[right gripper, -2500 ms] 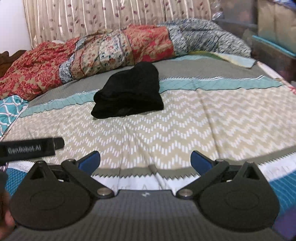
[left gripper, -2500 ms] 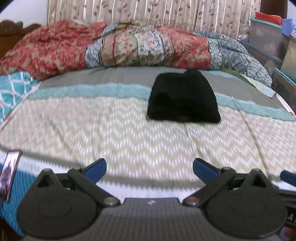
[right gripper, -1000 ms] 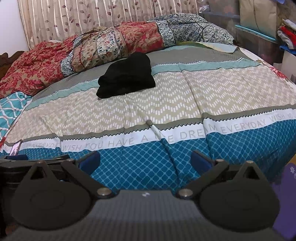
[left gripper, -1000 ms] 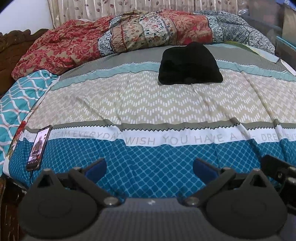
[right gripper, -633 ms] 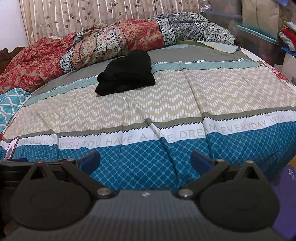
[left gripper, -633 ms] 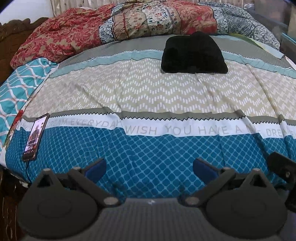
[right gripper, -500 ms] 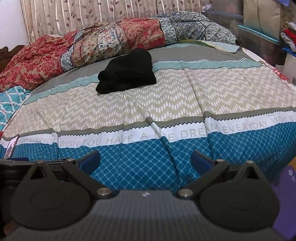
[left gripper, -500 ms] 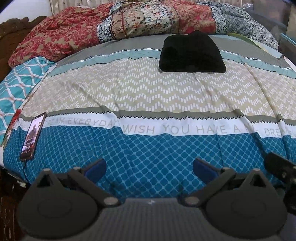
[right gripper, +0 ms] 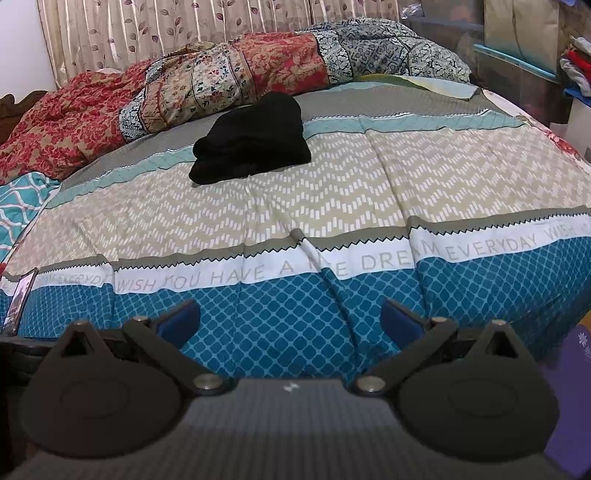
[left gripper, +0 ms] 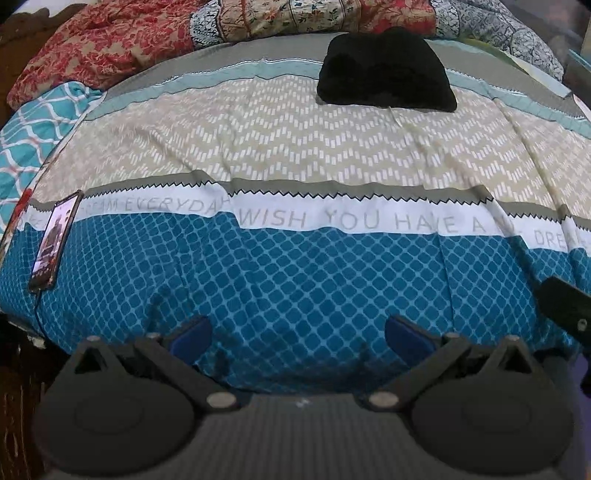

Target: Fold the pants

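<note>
Left gripper (left gripper: 297,332): jaws wide apart, empty. Right gripper (right gripper: 290,317): the same. Folded black pants (left gripper: 386,70) lie on the bedspread (left gripper: 295,155), well ahead of both. Left view shows a phone (left gripper: 55,240) at far left; right view alone shows the curtain (right gripper: 184,29) and a bin (right gripper: 517,62).

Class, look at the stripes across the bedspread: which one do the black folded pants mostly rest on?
The beige zigzag band. The black folded pants lie mainly on it, their far end crossing the pale teal stripe; the lettered white stripe and blue lattice band lie nearer the camera.
</note>
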The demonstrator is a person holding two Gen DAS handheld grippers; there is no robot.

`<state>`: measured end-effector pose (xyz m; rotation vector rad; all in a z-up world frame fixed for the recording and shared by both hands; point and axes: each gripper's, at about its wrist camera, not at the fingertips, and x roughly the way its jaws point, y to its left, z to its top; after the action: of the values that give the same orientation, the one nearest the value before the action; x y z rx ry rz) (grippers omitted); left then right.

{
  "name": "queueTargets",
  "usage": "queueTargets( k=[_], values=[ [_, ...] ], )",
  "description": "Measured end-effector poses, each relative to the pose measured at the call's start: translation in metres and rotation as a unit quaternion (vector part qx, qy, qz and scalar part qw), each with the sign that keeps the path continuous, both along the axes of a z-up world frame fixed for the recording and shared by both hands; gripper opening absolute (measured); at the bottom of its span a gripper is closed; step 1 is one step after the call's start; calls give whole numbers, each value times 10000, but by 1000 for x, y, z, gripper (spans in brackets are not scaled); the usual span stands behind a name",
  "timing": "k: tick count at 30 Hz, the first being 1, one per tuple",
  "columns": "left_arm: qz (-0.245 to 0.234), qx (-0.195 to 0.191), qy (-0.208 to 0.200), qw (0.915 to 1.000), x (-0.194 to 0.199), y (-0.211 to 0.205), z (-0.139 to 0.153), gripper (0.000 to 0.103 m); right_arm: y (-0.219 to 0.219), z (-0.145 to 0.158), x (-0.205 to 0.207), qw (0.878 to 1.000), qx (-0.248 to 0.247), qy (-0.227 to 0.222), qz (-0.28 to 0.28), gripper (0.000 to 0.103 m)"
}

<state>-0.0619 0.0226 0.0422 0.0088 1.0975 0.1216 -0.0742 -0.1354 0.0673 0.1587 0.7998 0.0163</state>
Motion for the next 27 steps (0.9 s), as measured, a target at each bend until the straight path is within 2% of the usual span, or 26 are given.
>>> queueTargets(
  k=[27],
  values=[
    [13,153,338,9993,3,0,-15,103,-3,-5,3,9999,96,86,22,103]
  ],
)
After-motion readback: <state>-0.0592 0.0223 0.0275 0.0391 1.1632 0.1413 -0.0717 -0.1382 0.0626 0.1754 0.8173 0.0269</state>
